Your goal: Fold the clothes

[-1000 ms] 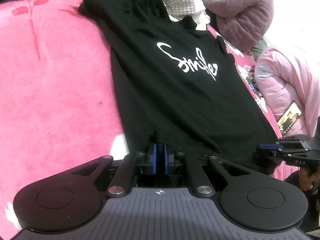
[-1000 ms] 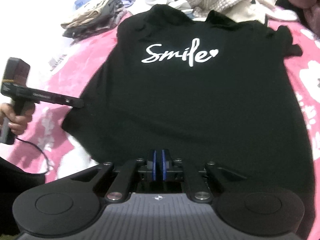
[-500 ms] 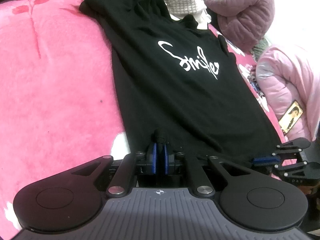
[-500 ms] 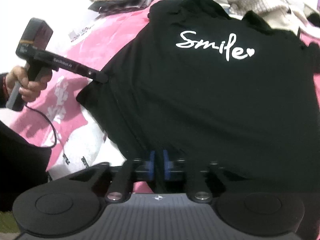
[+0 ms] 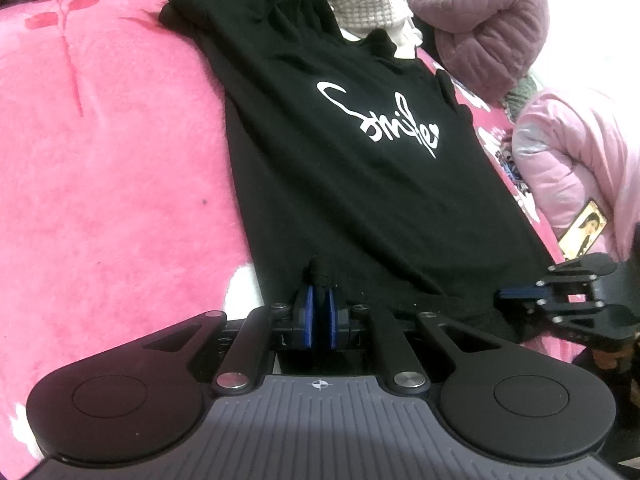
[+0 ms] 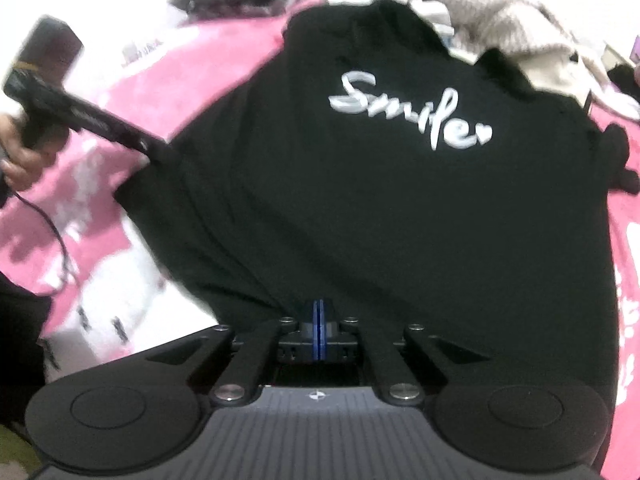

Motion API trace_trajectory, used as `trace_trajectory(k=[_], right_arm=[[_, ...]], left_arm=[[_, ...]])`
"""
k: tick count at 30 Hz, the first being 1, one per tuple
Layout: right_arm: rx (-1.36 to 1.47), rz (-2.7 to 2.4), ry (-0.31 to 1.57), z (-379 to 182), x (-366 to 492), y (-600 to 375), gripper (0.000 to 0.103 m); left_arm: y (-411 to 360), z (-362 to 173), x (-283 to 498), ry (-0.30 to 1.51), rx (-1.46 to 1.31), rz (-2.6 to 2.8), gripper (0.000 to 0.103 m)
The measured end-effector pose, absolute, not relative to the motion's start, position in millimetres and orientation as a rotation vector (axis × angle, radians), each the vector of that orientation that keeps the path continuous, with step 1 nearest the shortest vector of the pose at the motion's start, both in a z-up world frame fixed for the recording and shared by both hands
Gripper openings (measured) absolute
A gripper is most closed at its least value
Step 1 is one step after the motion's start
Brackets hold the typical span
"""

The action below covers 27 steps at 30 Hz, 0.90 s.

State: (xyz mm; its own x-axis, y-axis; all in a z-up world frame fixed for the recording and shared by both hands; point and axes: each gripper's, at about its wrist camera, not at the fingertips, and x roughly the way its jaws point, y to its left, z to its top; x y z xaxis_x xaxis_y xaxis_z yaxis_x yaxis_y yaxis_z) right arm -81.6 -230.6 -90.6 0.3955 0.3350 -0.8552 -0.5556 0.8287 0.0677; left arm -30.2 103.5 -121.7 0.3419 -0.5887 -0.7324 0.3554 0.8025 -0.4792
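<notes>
A black T-shirt (image 5: 352,184) printed with the white word "Smile" (image 6: 408,114) lay face up on a pink blanket (image 5: 112,168), its collar toward a heap of other garments (image 6: 500,20) and its hem nearest both cameras. The left hand-held gripper (image 5: 319,308) was clenched on the hem near one bottom corner, a small tuft of black fabric pinched between its blue pads (image 5: 306,316). The right hand-held gripper (image 6: 318,320) was likewise clamped on the hem near the other corner, the cloth rising into its closed blue pads. In the blurred right wrist view, a hand (image 6: 24,152) gripped the left tool's handle. A purple padded jacket (image 5: 488,28) and a pink padded jacket (image 5: 580,160) lay beside the shirt.
</notes>
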Motion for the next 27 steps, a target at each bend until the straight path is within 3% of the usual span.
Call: trace_trajectory(k=[3,7,10,14,18,24,27], right_arm=[[-0.192,0.592,1.030,-89.3,-78.9,-237.0,0.006],[-0.121,0.626,1.043,-86.1,-76.3,-245.3,0.028],[-0.068,0.651,1.053,-83.6,-74.4,-251.5,0.038],[-0.002,0.684,1.067,-81.1,-71.8,-259.0,0.039],[-0.025,0.708,1.106,-90.3,-70.4,-255.6,0.039],[-0.070,0.736,1.119,-90.3,-69.6,-252.4,0.034],[-0.102,0.736,1.120,-89.7,-70.9,-250.4,0.026]], left_arm=[[103.6,-121.8,-30.3,1.056,-0.253,-0.623,0.007],[103.9,-122.5,-29.2,1.061,-0.256,-0.630,0.007],[104.2,-122.2,-28.9,1.061,-0.257,-0.635,0.007],[107.0,-119.6,-30.4,1.065,-0.276,-0.653,0.010],[109.7,-116.4,-31.0,1.068,-0.299,-0.688,0.033],[92.7,-116.2,-25.8,1.070,-0.214,-0.718,0.037],[86.2,-117.1,-25.0,1.043,-0.186,-0.718,0.034]])
